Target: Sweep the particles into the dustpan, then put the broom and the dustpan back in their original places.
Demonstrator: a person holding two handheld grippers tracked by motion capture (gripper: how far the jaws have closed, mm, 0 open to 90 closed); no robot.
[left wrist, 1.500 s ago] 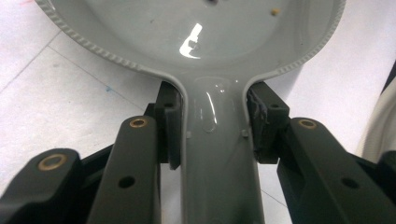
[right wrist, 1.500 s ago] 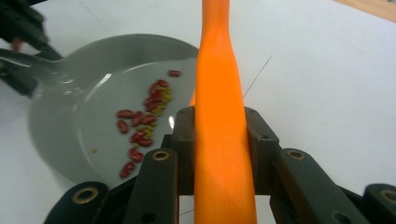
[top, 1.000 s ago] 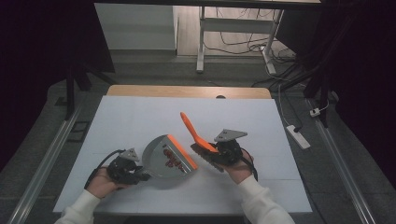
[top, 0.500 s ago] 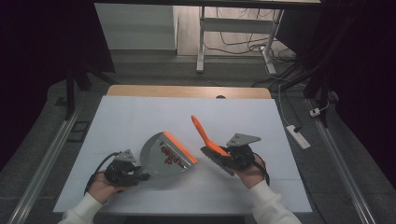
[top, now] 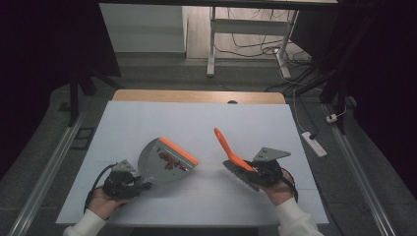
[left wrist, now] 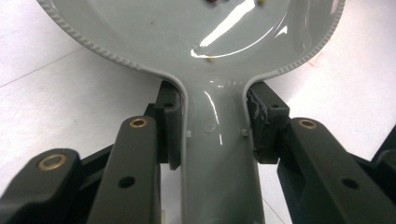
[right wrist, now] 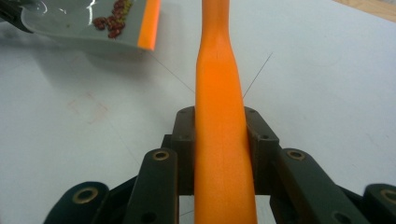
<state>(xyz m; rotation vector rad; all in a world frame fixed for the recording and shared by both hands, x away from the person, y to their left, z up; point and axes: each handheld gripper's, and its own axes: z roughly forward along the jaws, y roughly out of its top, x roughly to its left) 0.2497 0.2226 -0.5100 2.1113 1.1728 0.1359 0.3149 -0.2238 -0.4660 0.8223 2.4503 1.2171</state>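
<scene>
left gripper [top: 129, 181] jaws clamped on dustpan [top: 164, 161] handle, right gripper [top: 260, 172] jaws clamped on brush [top: 231, 155] handle; keep pan level so red bits [top: 168, 159] stay in.

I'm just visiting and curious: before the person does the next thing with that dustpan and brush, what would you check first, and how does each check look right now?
1. Left claw shut on the dustpan handle: ok, jaws press both sides of it.
2. Right claw shut on the brush handle: ok, the orange handle sits between the jaws.
3. Red crumbs inside the pan: ok, they lie behind the orange lip.
4. Crumbs left on the white table: cannot tell, too small to see.
5. Brush and dustpan apart: ok, a gap of table shows between them.
6. Dustpan level enough to carry: cannot tell.
</scene>
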